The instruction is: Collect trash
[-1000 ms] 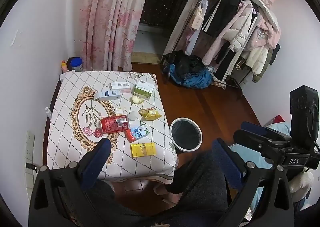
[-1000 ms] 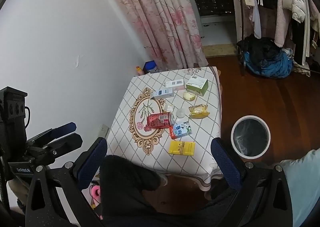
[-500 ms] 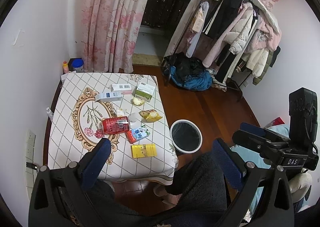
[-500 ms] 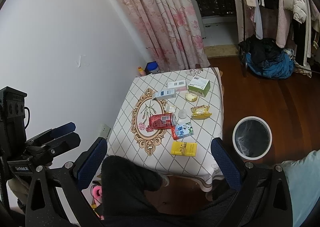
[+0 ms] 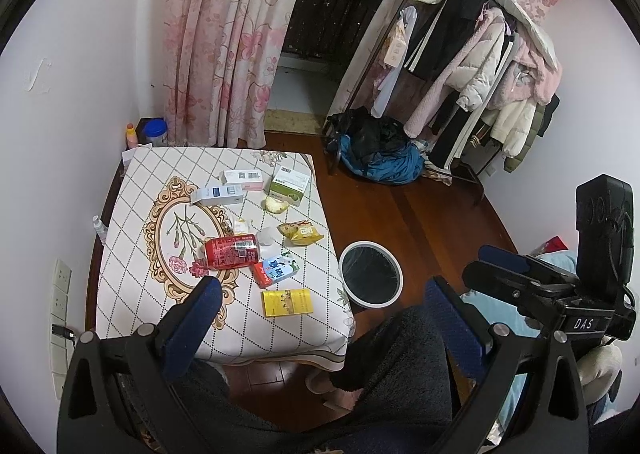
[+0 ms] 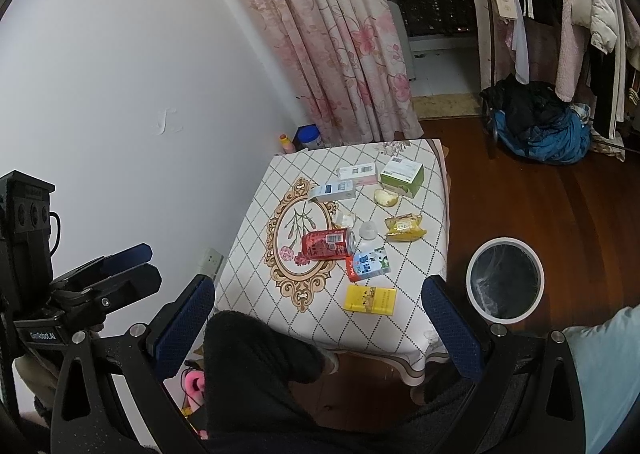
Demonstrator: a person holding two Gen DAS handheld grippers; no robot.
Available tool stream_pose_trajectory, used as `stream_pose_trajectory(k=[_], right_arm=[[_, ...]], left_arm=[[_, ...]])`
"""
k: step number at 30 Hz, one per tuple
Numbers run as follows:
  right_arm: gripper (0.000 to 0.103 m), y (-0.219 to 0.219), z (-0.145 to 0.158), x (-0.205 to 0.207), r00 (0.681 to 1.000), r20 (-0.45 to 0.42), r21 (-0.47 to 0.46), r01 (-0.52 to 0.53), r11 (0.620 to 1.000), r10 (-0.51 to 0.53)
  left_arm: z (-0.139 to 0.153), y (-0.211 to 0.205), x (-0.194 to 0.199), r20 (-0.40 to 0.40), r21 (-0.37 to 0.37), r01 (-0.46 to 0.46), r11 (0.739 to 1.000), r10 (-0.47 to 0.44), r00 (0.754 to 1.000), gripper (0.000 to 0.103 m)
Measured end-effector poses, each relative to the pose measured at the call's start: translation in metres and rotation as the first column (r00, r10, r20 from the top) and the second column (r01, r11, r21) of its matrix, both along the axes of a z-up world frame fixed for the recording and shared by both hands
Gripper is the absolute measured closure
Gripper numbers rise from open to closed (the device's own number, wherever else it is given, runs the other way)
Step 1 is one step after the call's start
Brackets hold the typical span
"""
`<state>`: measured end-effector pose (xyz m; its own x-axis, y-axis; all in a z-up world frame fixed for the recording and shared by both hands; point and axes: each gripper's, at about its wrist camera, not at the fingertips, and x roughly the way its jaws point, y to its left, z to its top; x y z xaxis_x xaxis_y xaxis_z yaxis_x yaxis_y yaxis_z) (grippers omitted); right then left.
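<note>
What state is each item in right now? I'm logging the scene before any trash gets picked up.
red can: lying on its side on the table.
milk carton: lying flat beside the can.
yellow box: flat, near the table's front edge.
snack packet: crumpled.
trash bin: upright on the floor, open, lined with a bag.
left gripper: open, holding nothing.
right gripper: open, holding nothing.

Near edge of the table [image 5: 132, 318] hidden behind the left tongs [image 5: 320, 300] and a dark knee. Print on the boxes [image 5: 242, 176] and the carton [image 6: 368, 263] too small to read. Bottom of the bin [image 6: 505, 280] lost in shadow. Clothes rack [image 6: 580, 14] cut off at the right edge.
</note>
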<state>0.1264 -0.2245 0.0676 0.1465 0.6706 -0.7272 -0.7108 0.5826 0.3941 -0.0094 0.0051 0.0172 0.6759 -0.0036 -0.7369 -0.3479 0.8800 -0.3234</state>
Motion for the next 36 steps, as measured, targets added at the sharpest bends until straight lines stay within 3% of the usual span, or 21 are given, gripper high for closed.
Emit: stream_pose_trajectory(k=[36], right_arm=[[0.000,0.0034,-0.0001,-0.0029,1.000,0.011,0.000,-0.005,1.000,0.005]], left_arm=[[-0.0013,0.0001,-0.0036,0.002,0.002,-0.001,1.000,0.001,1.000,0.000]])
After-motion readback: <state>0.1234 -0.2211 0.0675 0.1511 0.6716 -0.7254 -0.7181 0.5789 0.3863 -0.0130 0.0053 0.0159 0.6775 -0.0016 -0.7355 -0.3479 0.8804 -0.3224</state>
